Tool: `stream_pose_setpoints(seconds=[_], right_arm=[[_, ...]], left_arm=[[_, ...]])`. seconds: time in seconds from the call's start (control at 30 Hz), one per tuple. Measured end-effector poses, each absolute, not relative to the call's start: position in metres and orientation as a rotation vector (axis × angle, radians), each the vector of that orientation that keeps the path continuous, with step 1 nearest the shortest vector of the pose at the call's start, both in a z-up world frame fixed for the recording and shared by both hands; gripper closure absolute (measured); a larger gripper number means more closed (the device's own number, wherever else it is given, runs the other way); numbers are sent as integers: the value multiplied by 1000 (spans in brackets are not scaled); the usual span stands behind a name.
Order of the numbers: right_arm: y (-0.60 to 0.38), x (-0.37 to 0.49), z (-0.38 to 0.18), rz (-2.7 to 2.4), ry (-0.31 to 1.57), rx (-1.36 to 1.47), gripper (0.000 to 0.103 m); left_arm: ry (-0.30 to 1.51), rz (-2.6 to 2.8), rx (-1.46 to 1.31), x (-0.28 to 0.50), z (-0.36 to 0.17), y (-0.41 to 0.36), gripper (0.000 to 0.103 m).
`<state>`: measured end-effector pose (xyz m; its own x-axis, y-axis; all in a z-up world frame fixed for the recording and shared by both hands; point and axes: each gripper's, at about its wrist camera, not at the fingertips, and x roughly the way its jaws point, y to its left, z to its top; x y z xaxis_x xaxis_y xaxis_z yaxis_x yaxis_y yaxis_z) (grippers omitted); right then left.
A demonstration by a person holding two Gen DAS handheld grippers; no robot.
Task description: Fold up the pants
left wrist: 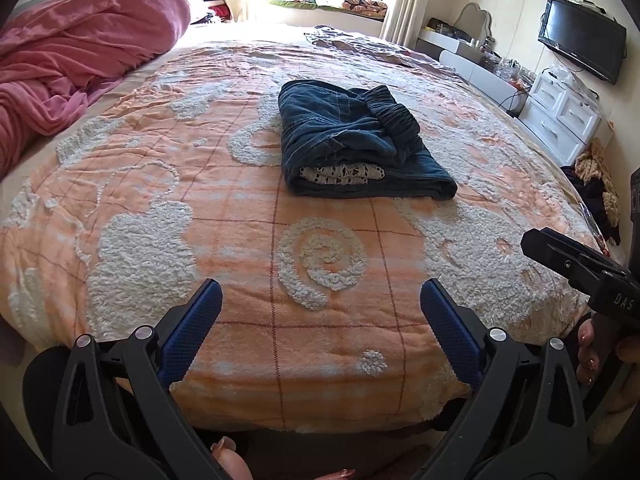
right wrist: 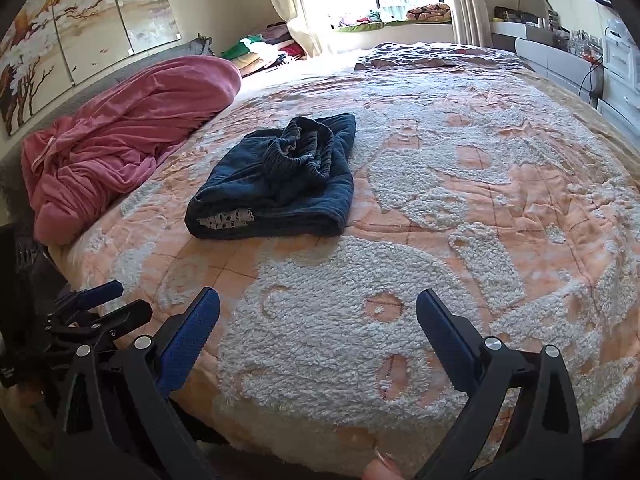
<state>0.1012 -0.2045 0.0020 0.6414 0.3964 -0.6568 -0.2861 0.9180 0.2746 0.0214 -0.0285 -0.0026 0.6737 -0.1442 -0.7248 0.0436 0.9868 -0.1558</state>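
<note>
Left wrist view showed the left claw (left wrist: pixel 321 312) with its two blue pads standing wide apart and nothing between them, low over the near edge of the bed (left wrist: pixel 120 184). The right claw (right wrist: pixel 318 320) was the same in its own view: pads spread, holding nothing, also at the near edge. In the left view the right claw's black body appeared at the right border, so the two claws were side by side and well apart from the cloth.

The pants (left wrist: pixel 356 140) lay further out, near the middle of the orange and white bedspread, already gathered in a compact folded bundle of dark blue cloth. A strip of white lace (left wrist: pixel 340 174) looked out from the near open edge, and the ribbed waistband (right wrist: pixel 304 152) sat crumpled on the top. From the left claw the bundle was straight ahead and a little to the right; from the right claw it was ahead and to the left. So it lay between the two, and I could not say clearly which was nearer. Its long side ran roughly away from the claws.

I judged the folding nearly finished; only the loose waistband perhaps needed smoothing. A pink blanket (right wrist: pixel 128 136) was heaped far on the left.
</note>
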Motion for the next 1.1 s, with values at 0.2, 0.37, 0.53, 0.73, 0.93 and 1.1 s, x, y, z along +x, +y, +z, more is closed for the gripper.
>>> stream_pose_setpoints(seconds=[0.2,0.37,0.53,0.73,0.93,1.1], right_arm=[[-208,103,1,380,791,162,5],[-208,104,0,376,797,157,5],[-208,106,-1,373,804,155,5],[-207,106,-3,366,808,154,5],[-207,107,-4,366,815,156,5],[-207,107,-5,365,817,151,5]], left_arm=[[831,-106,-135,22,-3,-27,10],[831,-107,-133,23,-3,-27,10],[829,-107,-132,23,-2,-27,10],[834,-105,-135,23,-2,-26,10],[836,-110,-135,23,-2,-27,10],[838,-110,-137,23,-2,-27,10]])
